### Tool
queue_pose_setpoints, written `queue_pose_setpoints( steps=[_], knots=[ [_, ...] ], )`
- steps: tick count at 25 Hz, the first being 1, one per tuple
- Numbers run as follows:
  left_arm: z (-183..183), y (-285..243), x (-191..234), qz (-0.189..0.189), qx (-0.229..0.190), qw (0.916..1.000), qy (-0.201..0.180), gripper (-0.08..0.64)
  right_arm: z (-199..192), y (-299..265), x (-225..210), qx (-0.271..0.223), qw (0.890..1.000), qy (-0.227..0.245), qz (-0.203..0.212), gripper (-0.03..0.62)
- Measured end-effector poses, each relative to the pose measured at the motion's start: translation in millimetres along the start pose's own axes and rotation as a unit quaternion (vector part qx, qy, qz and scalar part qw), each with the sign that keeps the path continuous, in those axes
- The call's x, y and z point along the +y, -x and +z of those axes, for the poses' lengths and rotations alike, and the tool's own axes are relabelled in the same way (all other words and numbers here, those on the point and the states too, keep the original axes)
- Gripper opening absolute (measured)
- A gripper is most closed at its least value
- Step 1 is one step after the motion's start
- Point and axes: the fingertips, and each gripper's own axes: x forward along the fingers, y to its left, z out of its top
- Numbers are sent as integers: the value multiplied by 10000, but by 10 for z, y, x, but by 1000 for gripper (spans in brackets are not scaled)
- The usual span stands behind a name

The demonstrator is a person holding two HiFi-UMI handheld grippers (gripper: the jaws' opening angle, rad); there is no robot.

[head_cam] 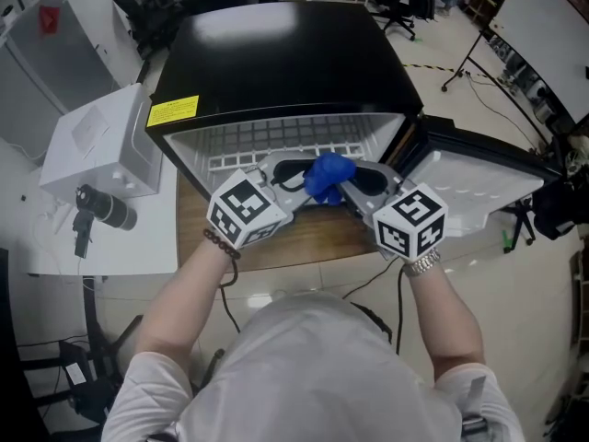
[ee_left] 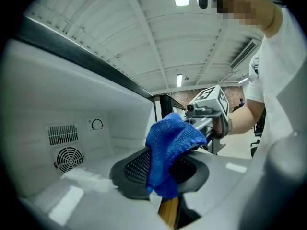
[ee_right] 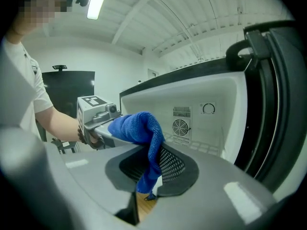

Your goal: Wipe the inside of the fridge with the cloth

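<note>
Blue cloth (head_cam: 329,178), nubby-piled and bunched into a rounded lump, at the mouth of the open black fridge (head_cam: 276,63), above the wooden tabletop (head_cam: 304,233). Pinched from 9 o'clock by left gripper (head_cam: 296,180) and from 3 o'clock by right gripper (head_cam: 359,184), tips nearly meeting. In both gripper views, folded over the jaws, crown toward 12 o'clock, loose tail toward 6 o'clock; long axis roughly vertical. Right jaws narrow, closed on the hanging fold. Left jaws slightly wider, apparently also pressing the fabric, contact hidden under the drape. Fan grille (ee_right: 181,126) and dial (ee_right: 208,109) behind, toward 1 o'clock. Open door (head_cam: 479,178) at 3 o'clock.
</note>
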Motion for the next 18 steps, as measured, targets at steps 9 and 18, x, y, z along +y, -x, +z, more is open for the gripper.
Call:
queue_pose_setpoints(
  steps=[9, 18],
  knots=[
    [-47, -225, 123, 740, -79, 9967, 338, 74, -151, 160, -251, 163, 9942, -6, -1063, 58],
    [-8, -524, 348, 1288, -43, 9895, 651, 72, -326, 500, -526, 331, 9849, -320, -1670, 58]
  ],
)
